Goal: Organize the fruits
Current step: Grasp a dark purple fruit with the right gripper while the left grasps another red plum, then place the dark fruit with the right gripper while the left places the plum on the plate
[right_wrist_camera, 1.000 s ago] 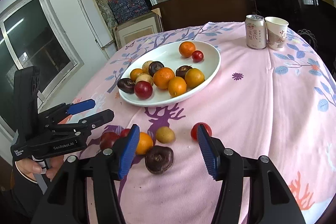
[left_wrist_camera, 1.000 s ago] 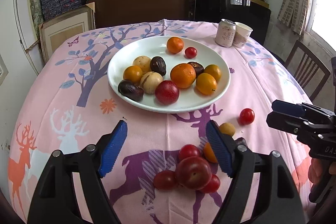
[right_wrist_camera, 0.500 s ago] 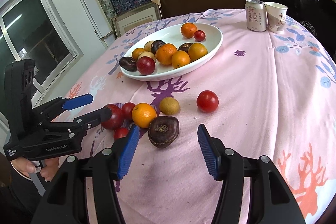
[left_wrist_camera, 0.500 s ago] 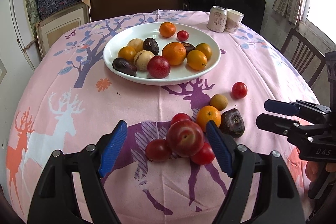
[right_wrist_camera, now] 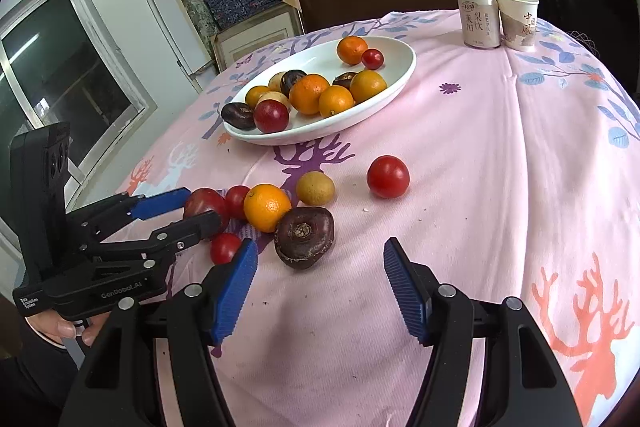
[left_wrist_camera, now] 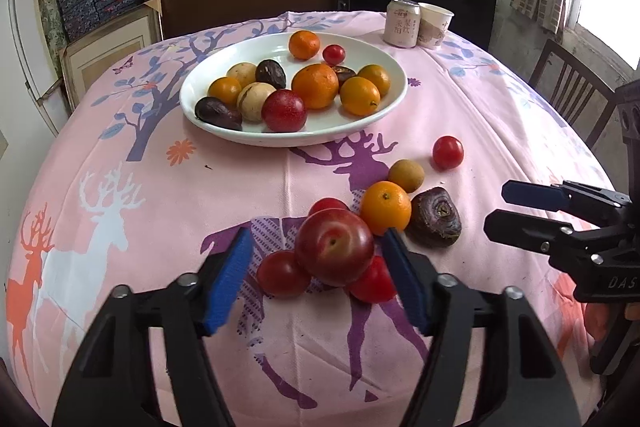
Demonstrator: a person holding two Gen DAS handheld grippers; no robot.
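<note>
**Plum framed by the left claw, dark fruit ahead of the right**

The left claw [left_wrist_camera: 316,275] stood wide, holding nothing, its blue pads flanking the plum [left_wrist_camera: 334,251]. The plum sat at the near end of the loose fruit cluster, well short of the plate [left_wrist_camera: 384,111], pressed against small tomatoes [left_wrist_camera: 282,273]. It looked smooth, round and soft-skinned, likely to slip or bruise; a gentle hold across its widest middle seemed best. The right claw [right_wrist_camera: 320,287] was also wide and empty, nearest the dark wrinkled fruit [right_wrist_camera: 305,237]. Beyond the plum lay an orange [left_wrist_camera: 385,207]. The worktop [left_wrist_camera: 200,187] offered bare cloth towards the plate, whose near rim still had room. A can [left_wrist_camera: 401,23] stood far behind.
</note>
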